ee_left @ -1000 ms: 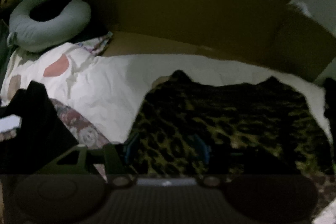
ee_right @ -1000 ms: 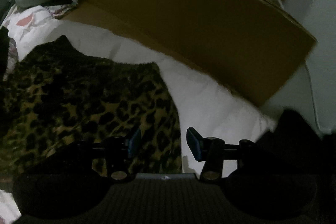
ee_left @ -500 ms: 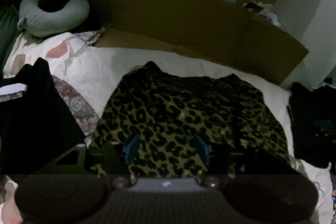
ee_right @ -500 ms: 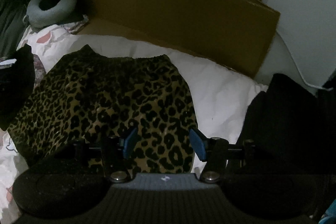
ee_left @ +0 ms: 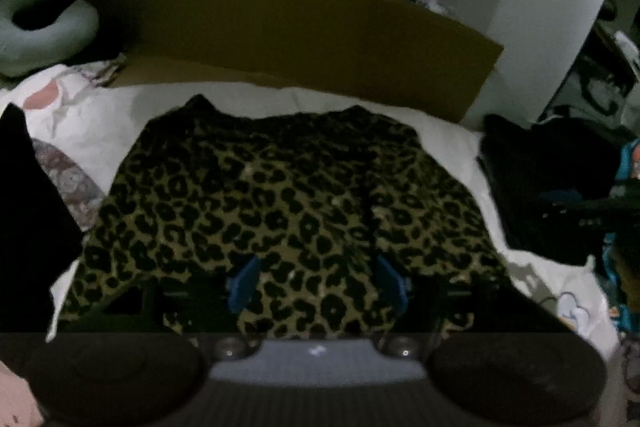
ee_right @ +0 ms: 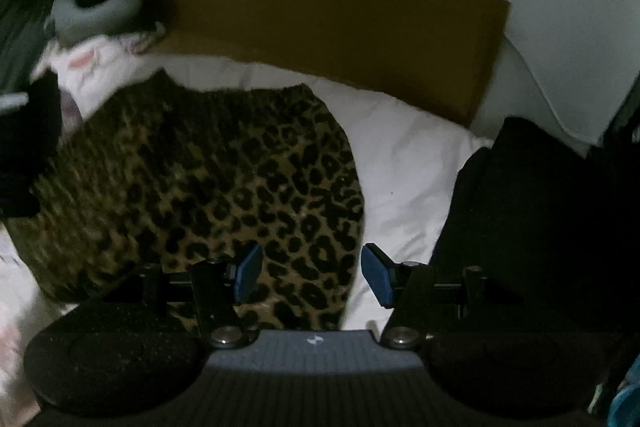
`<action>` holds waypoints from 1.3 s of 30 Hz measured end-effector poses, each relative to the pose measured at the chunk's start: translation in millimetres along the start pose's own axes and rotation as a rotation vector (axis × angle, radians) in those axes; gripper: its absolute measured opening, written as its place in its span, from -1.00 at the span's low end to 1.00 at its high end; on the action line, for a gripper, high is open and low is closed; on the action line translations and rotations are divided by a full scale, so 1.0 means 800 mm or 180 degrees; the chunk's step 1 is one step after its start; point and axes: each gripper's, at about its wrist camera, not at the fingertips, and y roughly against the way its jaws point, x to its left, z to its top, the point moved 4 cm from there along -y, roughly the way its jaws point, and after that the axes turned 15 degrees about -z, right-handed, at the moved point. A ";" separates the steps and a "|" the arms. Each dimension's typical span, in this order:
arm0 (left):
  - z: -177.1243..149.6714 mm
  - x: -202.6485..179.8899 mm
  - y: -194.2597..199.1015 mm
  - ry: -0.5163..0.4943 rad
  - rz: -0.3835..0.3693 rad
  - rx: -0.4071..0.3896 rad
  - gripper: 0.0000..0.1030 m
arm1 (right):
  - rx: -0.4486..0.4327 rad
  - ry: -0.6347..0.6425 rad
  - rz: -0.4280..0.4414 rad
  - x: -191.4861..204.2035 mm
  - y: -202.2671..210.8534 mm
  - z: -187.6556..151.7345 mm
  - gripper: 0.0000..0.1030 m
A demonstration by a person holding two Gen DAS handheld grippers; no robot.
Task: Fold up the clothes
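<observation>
Leopard cloth fills the middle of the left wrist view, spread flat on a white sheet on the bed. It looks laid out wide like that so its edges are easy to reach for folding. The left gripper hangs just over the near edge of the cloth with its blue pads apart and nothing pinched; its jaws have just been opening a bit more, with only the cloth lying below them. I think it is getting ready to grab that near edge. A big brown cardboard sheet stands behind the bed, and a grey ring pillow sits far off at the left. A dark pile of clothes waits at the right side, maybe for later. In the right wrist view, the same leopard cloth lies to the left, and its right edge runs down between the tongs. The right gripper is also released, its jaws having just been opening, holding nothing. One pad sits over the spots and the other over the white sheet, so the edge is lined up to be pinched. Some of the cloth is blurry here.
</observation>
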 end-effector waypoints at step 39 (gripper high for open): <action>-0.100 -0.032 -0.091 0.0257 -0.0685 0.0773 0.31 | 0.0664 -0.0845 0.0295 -0.032 -0.068 -0.097 0.16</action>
